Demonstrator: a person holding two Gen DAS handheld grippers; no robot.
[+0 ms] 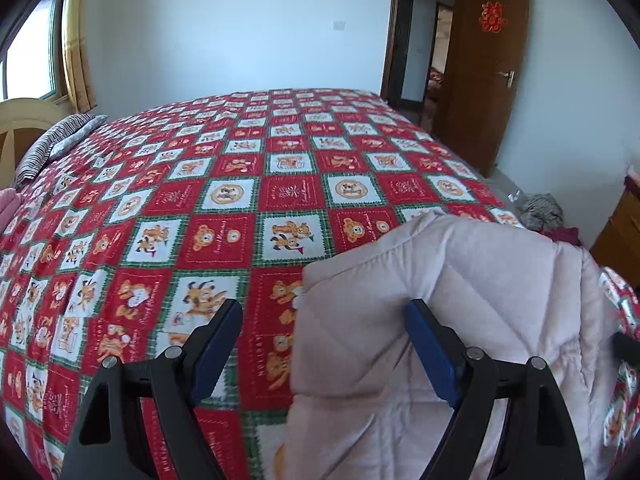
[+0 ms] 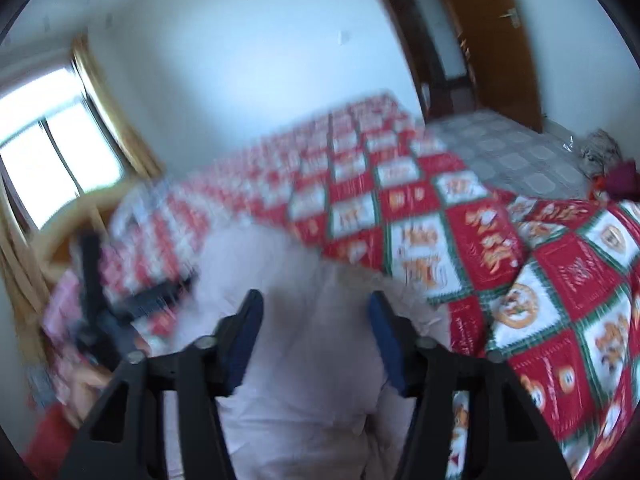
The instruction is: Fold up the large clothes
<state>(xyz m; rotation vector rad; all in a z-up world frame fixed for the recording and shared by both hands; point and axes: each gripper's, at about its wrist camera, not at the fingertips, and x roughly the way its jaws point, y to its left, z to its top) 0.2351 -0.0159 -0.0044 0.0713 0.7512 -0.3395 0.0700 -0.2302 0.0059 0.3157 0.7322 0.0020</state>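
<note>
A pale pink quilted jacket (image 1: 460,280) lies folded on the bed at the lower right of the left wrist view. My left gripper (image 1: 322,314) hangs above its left edge, open wide, with its right finger (image 1: 428,344) over the fabric and nothing pinched. In the blurred right wrist view the same jacket (image 2: 312,360) fills the lower middle. My right gripper (image 2: 316,306) is over it, partly open, and its pads do not press the cloth. The left gripper (image 2: 94,280) shows as a dark blur at the left.
A red, white and green patchwork bedspread (image 1: 240,184) covers the bed. A striped pillow (image 1: 56,140) and wooden headboard (image 1: 20,120) are at the left. A brown door (image 1: 480,72) stands open behind. Clothes (image 1: 540,208) lie on the floor by a wooden cabinet (image 1: 620,232).
</note>
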